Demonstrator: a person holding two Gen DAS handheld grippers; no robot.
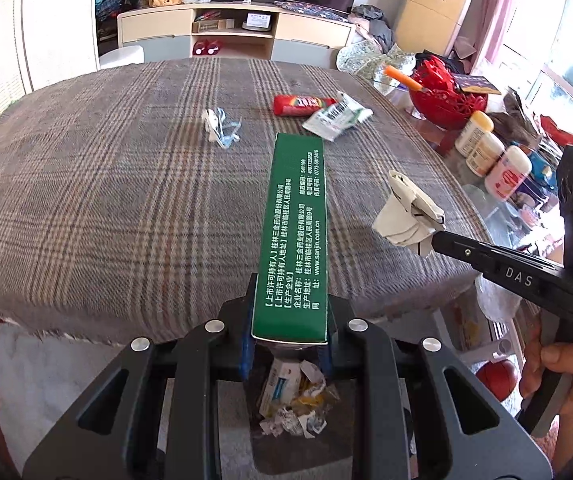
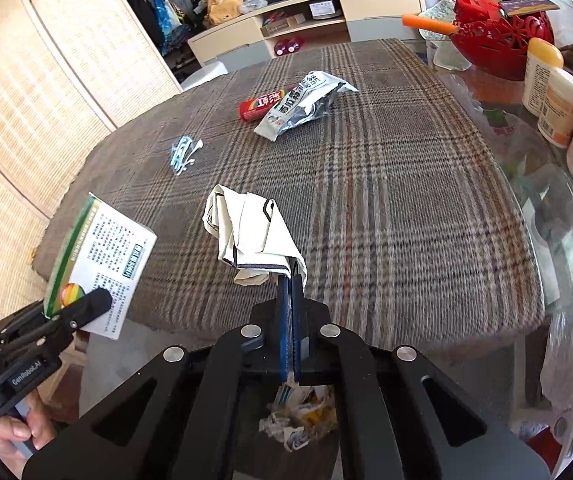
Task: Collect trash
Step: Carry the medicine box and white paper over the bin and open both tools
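My left gripper is shut on a long green box that sticks out over the plaid tablecloth. The same green box shows at the left of the right wrist view, held by the left gripper. My right gripper is shut on a crumpled white paper; in the left wrist view this white paper hangs from the right gripper. On the cloth lie a red wrapper, a white-green packet and a small clear blue wrapper. Below both grippers sits a pile of trash.
A red basket with an orange stick and several white bottles stand along the table's right glass edge. A TV cabinet is behind the table. A person's hand grips the right handle.
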